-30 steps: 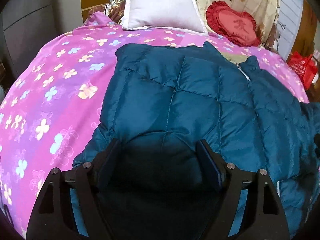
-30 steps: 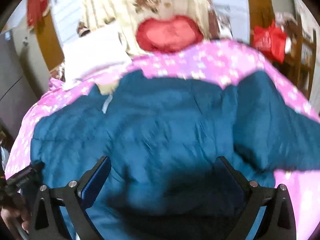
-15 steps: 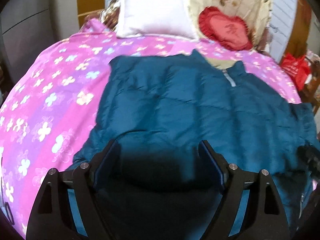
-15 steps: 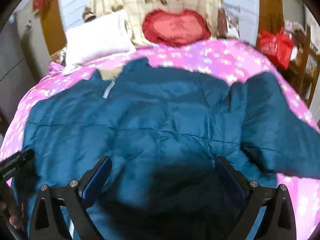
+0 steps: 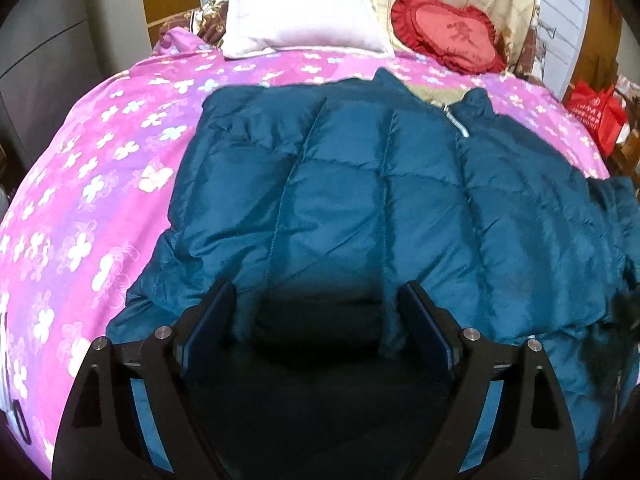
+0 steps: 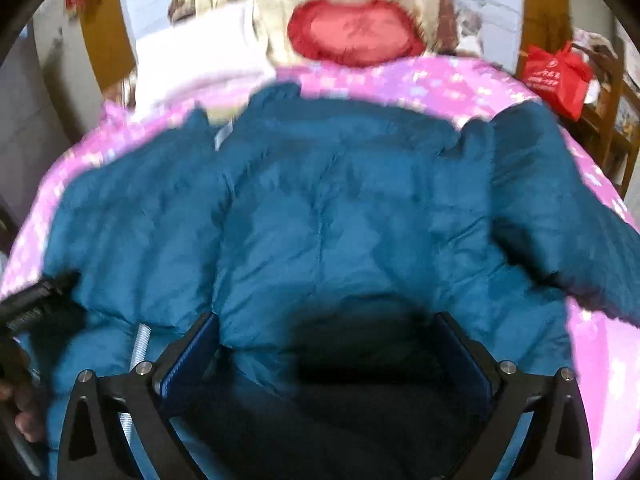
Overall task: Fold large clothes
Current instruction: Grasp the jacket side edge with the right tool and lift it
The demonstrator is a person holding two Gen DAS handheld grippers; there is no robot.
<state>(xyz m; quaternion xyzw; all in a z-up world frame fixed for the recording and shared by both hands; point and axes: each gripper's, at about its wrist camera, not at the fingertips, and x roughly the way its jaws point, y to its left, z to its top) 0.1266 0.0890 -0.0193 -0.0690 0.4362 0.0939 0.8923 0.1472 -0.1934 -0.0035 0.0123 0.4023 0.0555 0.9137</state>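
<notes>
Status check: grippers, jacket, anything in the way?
Left gripper open, right gripper open, both over the hem. Jacket spread on bedspread, unfolded. Nothing on it.

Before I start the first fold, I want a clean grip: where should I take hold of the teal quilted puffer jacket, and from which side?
Probably the near hem of the teal quilted puffer jacket, coming low from the bed's foot. It lies flat, collar toward the white pillow, and both the open left gripper and right gripper already straddle that puffy bottom edge.

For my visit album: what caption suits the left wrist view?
Open left tool poised over a teal puffer jacket spread on a pink floral bedspread.
</notes>
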